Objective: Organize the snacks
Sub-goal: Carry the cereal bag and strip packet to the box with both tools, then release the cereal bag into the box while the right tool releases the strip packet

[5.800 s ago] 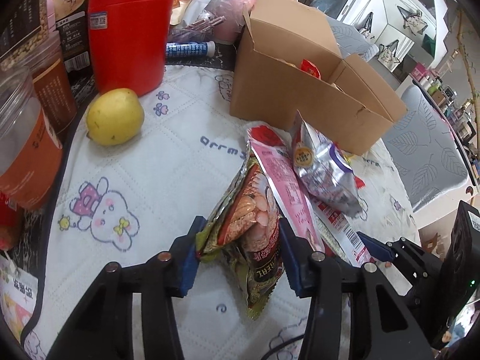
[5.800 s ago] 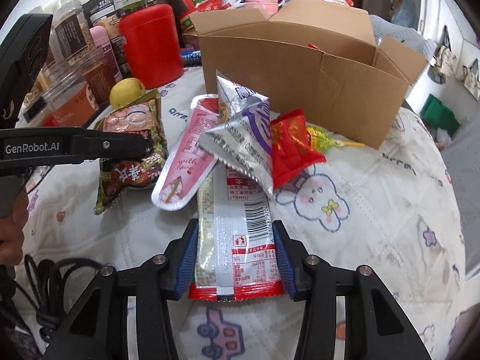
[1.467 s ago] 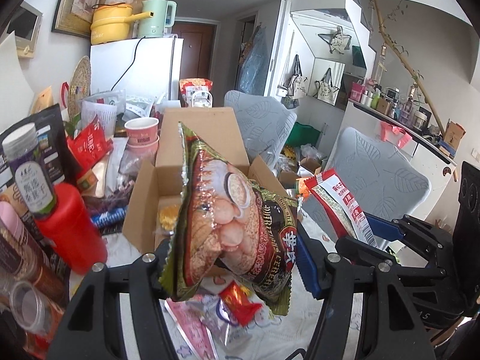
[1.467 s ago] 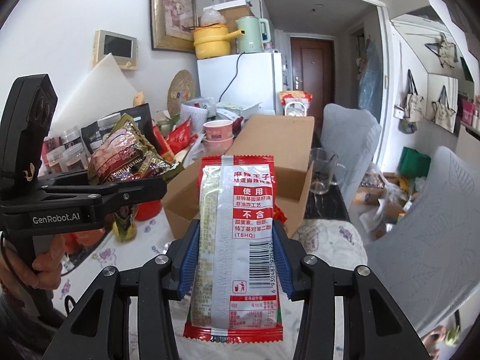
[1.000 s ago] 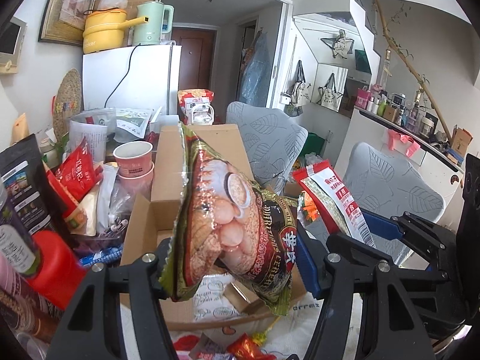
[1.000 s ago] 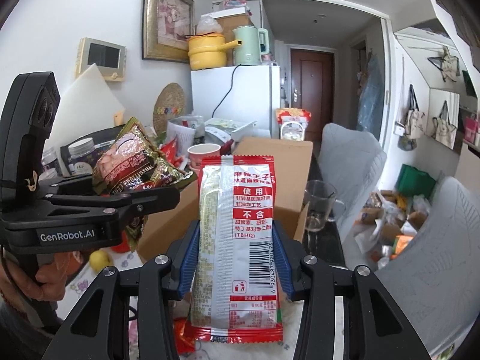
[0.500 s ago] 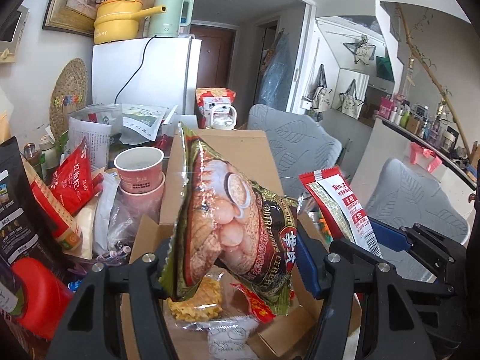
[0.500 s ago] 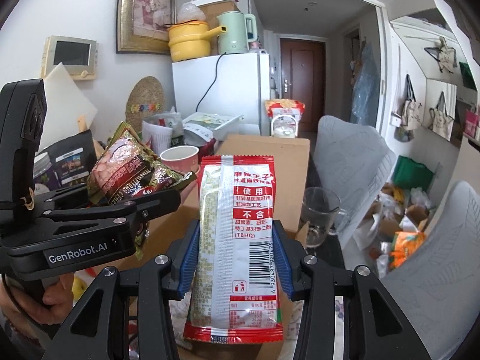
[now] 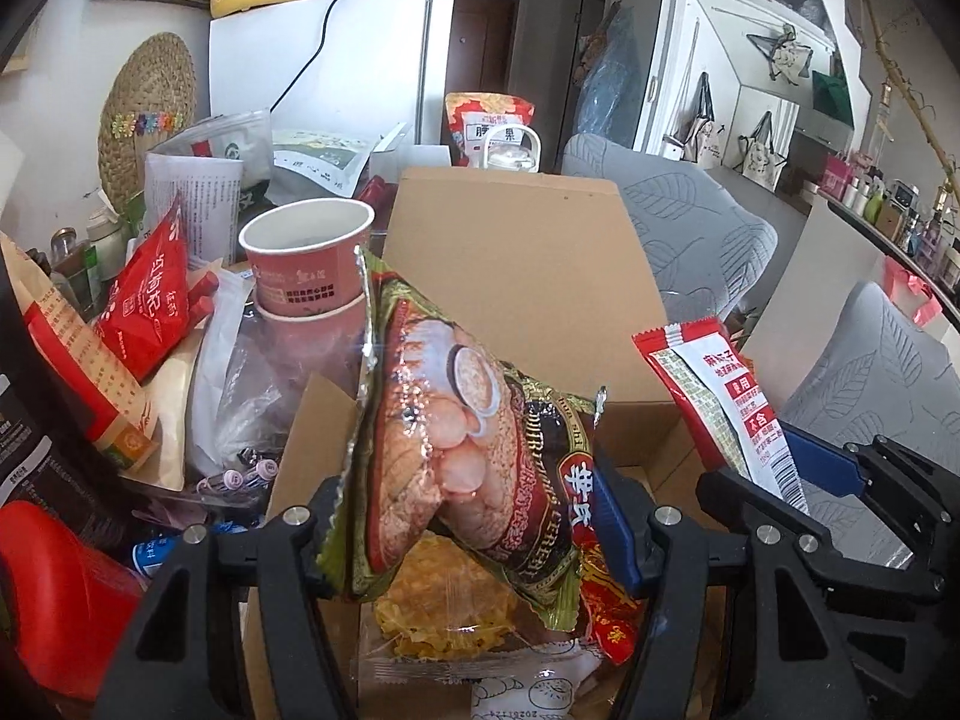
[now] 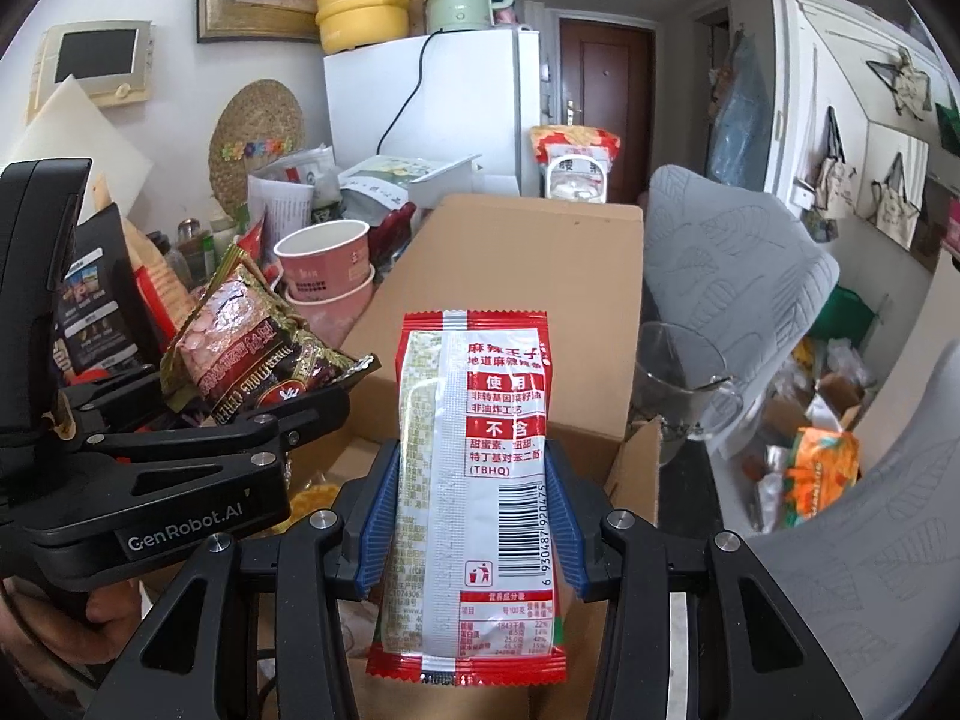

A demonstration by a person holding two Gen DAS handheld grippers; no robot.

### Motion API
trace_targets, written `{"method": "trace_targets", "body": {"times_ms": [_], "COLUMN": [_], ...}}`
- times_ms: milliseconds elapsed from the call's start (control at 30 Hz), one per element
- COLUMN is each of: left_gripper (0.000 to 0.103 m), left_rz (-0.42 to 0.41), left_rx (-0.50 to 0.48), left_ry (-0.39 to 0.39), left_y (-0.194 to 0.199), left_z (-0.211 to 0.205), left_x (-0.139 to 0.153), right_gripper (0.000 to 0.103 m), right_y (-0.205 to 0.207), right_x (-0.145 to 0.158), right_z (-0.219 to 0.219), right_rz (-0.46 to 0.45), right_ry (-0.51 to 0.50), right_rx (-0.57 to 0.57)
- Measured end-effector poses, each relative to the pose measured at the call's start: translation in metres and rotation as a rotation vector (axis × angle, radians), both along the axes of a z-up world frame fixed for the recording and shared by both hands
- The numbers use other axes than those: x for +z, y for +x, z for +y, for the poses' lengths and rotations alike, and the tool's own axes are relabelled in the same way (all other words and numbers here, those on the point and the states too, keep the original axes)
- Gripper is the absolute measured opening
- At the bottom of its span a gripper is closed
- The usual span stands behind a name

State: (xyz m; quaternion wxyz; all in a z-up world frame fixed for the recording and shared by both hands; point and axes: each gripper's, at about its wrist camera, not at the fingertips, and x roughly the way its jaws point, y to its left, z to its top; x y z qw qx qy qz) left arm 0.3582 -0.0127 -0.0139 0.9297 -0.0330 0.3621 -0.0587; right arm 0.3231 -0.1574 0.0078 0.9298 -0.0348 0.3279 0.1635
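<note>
Left gripper (image 9: 474,516) clenched on a green-and-brown snack bag (image 9: 462,450), held above the open cardboard box (image 9: 528,300); a yellow snack packet (image 9: 444,600) and a white wrapper (image 9: 528,684) lie inside the box beneath it. Right gripper (image 10: 471,516) clamps a red-and-white snack packet (image 10: 474,468) upright between its blue pads (image 10: 375,522), over the box's near right side. Stacked pink paper cups (image 9: 309,264) stand left of the box; a white fridge (image 10: 432,114) stands far behind.
</note>
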Motion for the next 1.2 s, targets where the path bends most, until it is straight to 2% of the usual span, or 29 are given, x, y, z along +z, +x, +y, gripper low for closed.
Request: {"method": "trace_targets", "body": {"times_ms": [167,433,733,933,1033,1200], "left_gripper": [0.063,0.063,0.064,0.064,0.065,0.066], "left_rz": [0.062,0.170,0.260,0.301,0.289,0.254], "left_rx": [0.012,-0.004,-0.013,0.012,0.031,0.045], "left_ry": [0.020,0.032,0.085,0.068,0.106,0.095], "left_y": [0.011,0.025,0.035,0.039,0.036,0.023], "left_z": [-0.001,-0.006,-0.015,-0.016,-0.020,-0.016], "left_x": [-0.017,-0.048,-0.066,-0.061,-0.054,-0.034], "right_gripper": [0.045,0.045,0.047,0.049,0.050,0.050], "right_y": [0.009,0.030,0.047,0.051,0.048,0.036], "right_x": [-0.011,-0.031,-0.053,-0.063,-0.059,-0.043], "right_z": [0.003,0.010,0.007,-0.002,-0.009,-0.014], "right_rz": [0.047,0.126,0.238,0.294,0.290,0.269], "right_ry": [-0.009,-0.110,-0.157,-0.153,-0.131,-0.094], "right_rx": [0.007,-0.005,-0.025,-0.056,-0.074,-0.078]}}
